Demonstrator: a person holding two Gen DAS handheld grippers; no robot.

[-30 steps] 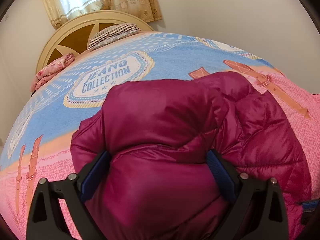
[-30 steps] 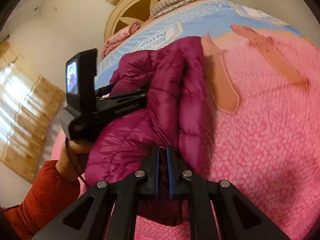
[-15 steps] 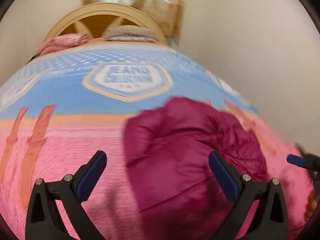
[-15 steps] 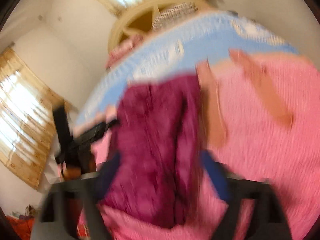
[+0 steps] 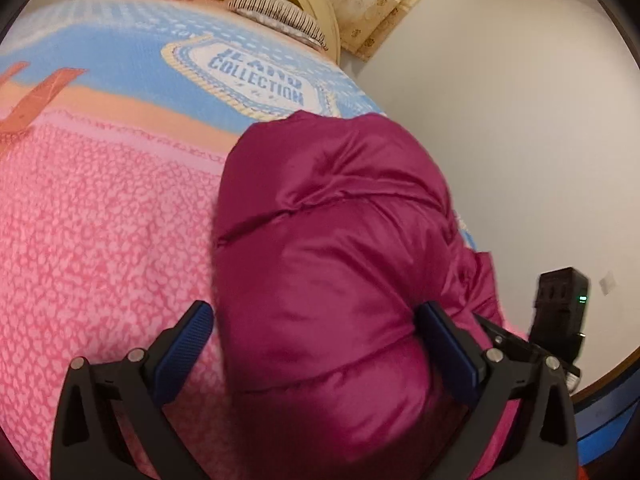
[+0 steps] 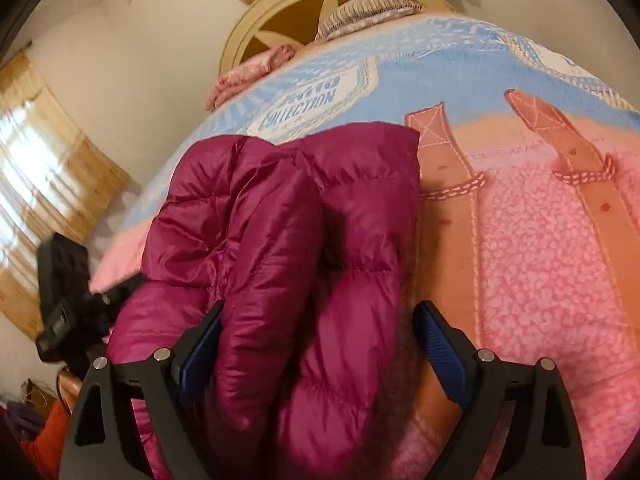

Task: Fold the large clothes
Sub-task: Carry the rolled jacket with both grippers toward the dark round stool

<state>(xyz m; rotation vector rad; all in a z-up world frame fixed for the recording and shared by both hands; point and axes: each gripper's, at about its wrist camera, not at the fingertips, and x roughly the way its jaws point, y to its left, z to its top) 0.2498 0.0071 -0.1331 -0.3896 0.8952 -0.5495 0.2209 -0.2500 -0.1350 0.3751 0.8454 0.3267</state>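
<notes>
A magenta puffer jacket (image 5: 332,240) lies in a folded bundle on the bed. In the left wrist view my left gripper (image 5: 320,336) stands wide open over its near end. The left pad is clear of the cloth and the right pad sits beside it. The right wrist view has the jacket (image 6: 288,220) with its quilted folds running away from me. My right gripper (image 6: 318,342) is open astride the near end, its right pad clear over the blanket. The other gripper's black body shows at the frame edges (image 5: 560,308) (image 6: 60,300).
The bed carries a pink and blue blanket (image 5: 100,220) printed with "COLLECTION" and strap patterns. A cream headboard (image 6: 304,12), a striped pillow (image 5: 276,12) and a pink pillow (image 6: 248,72) stand at the far end. Curtained windows and bare walls surround it. An orange sleeve (image 6: 40,440) shows at lower left.
The right gripper opened from a pinch on the jacket's edge and let it go. Both grippers drew back and the left one rolled. The jacket now rests on the blanket.
</notes>
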